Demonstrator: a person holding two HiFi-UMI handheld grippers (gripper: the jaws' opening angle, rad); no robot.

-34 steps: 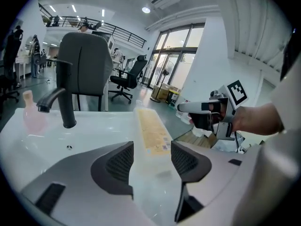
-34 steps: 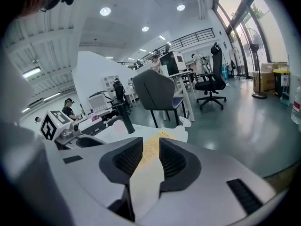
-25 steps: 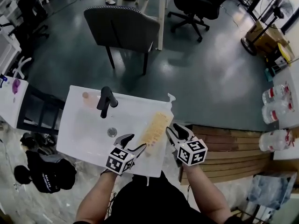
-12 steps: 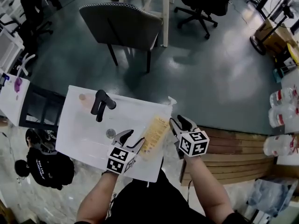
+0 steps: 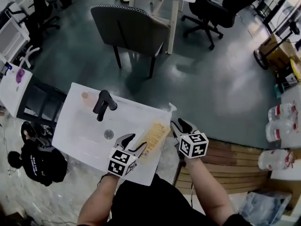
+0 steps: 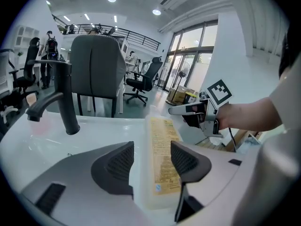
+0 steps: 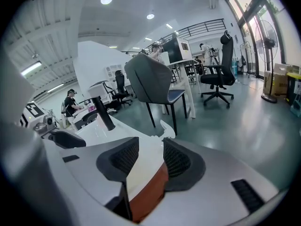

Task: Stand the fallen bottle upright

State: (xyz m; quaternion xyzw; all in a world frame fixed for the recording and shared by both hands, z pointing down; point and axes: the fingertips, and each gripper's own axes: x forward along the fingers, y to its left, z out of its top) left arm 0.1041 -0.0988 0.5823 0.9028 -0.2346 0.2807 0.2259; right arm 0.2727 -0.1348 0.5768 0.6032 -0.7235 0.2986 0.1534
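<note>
- A white sink top (image 5: 77, 126) fills the lower left of the head view, in a large room with a grey floor. A grey chair (image 5: 129, 29) stands well beyond it.
- The fallen bottle (image 5: 153, 136) lies flat on the right part of the sink top. It is pale, with a yellow label facing up. Its base points towards the person and its white pump head (image 7: 168, 127) reaches out past the sink's far right corner.
- A black faucet (image 5: 104, 103) stands well to the left of the bottle, clear of it.
- The left gripper (image 6: 151, 154) is at the bottle's base end. Its fingers are spread wide, one on each side of the body. Whether the pads touch the plastic cannot be made out.
- The right gripper (image 7: 150, 157) hangs just off the sink's right edge, beside the bottle. Its fingers are apart and grip nothing; only the sink edge shows between them.
- The step in hand looks like the approach to a grasp; the bottle has not been lifted.
- The next move likely calls for the left fingers to close on the body, then swing the pump end up while the base settles flat. The right gripper could steady the top.
</note>
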